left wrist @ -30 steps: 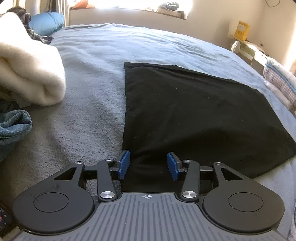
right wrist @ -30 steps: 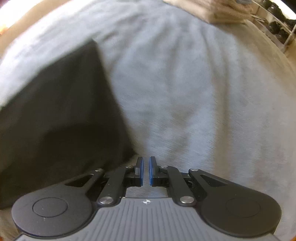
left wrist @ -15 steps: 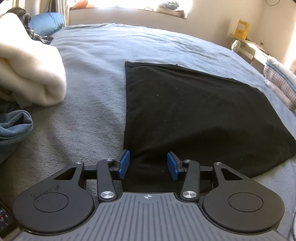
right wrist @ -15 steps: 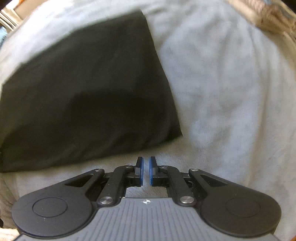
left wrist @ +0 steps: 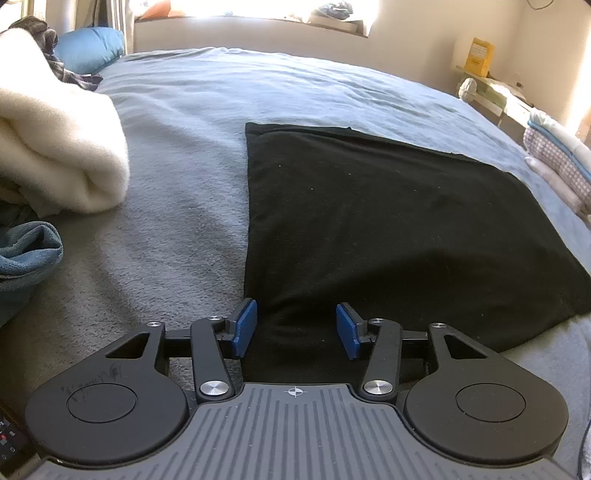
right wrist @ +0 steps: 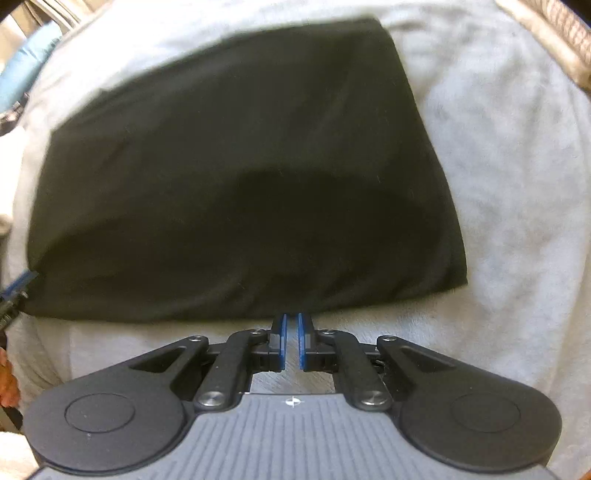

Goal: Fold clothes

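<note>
Mid-fold: left tongs (left wrist: 295, 330) easing apart astride the near corner of the black garment (left wrist: 388, 229), gripping nothing; right tongs (right wrist: 290, 341) together and empty at its near edge, which they must likely seize next.

A home bedroom: grey-covered bed (left wrist: 192, 122), blue pillow (left wrist: 90, 46) at eleven o'clock, sunlit window ledge (left wrist: 251, 27) (clothes heaped around).

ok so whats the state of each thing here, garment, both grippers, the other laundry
black garment: folded flat on the grey bedcover
left gripper: jaws opening, astride the garment's near corner, pads clear
right gripper: shut, empty, at the garment's near edge
cream blanket: rolled
checked stack: folded
</note>
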`<action>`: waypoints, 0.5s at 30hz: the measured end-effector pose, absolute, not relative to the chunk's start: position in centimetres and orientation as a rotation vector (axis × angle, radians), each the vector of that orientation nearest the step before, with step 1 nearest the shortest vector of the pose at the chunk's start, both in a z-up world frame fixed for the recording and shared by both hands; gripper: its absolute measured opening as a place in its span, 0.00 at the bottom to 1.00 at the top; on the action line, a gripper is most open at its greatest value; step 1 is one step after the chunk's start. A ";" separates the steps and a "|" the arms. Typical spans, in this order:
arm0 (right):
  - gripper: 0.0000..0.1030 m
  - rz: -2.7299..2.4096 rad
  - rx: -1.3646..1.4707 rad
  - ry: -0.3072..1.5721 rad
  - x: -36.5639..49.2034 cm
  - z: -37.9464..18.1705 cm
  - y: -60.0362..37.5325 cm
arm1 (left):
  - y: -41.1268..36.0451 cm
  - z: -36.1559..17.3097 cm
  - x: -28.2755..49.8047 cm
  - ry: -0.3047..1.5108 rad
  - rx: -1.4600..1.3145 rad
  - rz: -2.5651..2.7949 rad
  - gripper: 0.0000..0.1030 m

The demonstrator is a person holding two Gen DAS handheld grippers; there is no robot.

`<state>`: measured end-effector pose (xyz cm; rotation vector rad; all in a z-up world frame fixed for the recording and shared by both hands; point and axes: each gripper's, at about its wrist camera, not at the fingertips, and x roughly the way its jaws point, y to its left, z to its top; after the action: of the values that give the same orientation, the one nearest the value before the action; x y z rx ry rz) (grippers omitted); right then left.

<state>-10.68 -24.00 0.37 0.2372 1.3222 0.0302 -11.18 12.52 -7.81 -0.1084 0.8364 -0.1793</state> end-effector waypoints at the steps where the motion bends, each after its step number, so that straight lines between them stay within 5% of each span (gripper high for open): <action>1: 0.06 0.052 0.244 1.302 -10.4 0.6 -23.4 | 12.5 -7.8 -11.2 0.836 -0.108 -0.180 0.47; 9: 0.06 0.126 0.233 1.368 -10.6 -2.5 -21.7 | 12.7 -7.6 -11.3 0.829 -0.119 -0.182 0.47; 15: 0.06 0.155 0.357 1.234 -11.9 0.7 -22.6 | 13.8 -5.4 -13.5 0.692 -0.137 -0.149 0.47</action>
<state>-11.92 -22.60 0.66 0.3569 1.2336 0.1546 -13.46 13.77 -5.36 -0.1370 0.6919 -0.1489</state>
